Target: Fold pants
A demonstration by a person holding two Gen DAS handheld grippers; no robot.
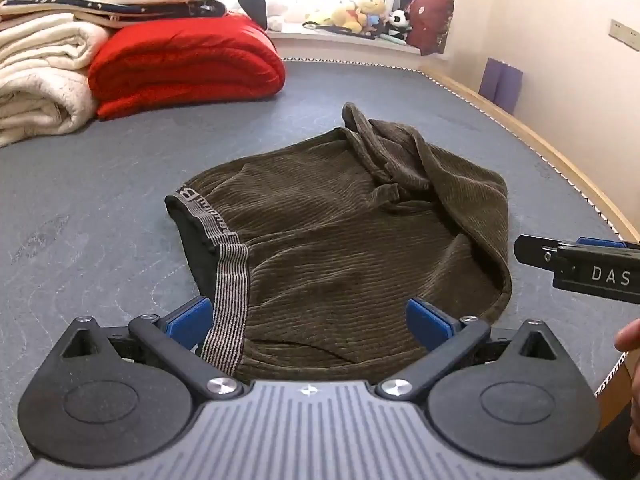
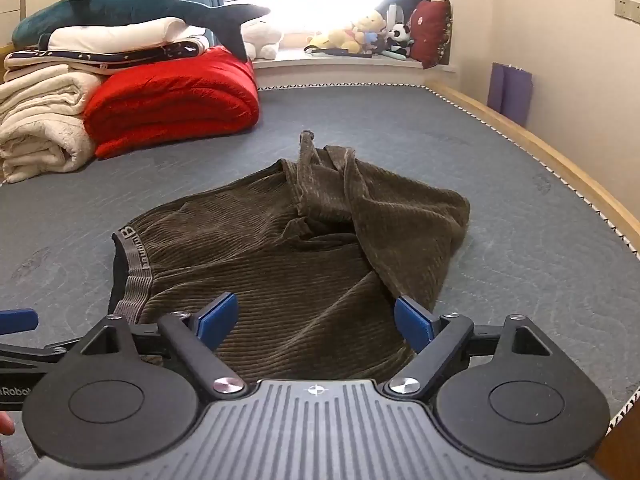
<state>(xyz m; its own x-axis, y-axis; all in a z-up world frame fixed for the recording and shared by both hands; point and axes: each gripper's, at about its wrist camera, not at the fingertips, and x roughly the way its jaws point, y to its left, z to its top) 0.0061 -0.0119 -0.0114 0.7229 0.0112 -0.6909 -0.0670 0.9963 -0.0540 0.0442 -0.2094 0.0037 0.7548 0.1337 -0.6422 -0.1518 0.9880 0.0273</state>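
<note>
Brown corduroy pants (image 1: 344, 240) lie bunched on the grey mattress (image 1: 100, 208), the striped waistband (image 1: 230, 276) at the left and the legs crumpled at the far right. They also show in the right wrist view (image 2: 288, 264). My left gripper (image 1: 308, 320) is open and empty, low over the pants' near edge by the waistband. My right gripper (image 2: 316, 322) is open and empty over the near right part of the pants. The right gripper's side shows at the right of the left wrist view (image 1: 576, 268).
A folded red quilt (image 1: 188, 64) and cream blankets (image 1: 40, 80) are stacked at the mattress's far left. A plush shark (image 2: 140, 8) lies on top. Soft toys (image 2: 360, 36) sit on the windowsill. The wooden bed edge (image 2: 560, 164) and a wall run along the right.
</note>
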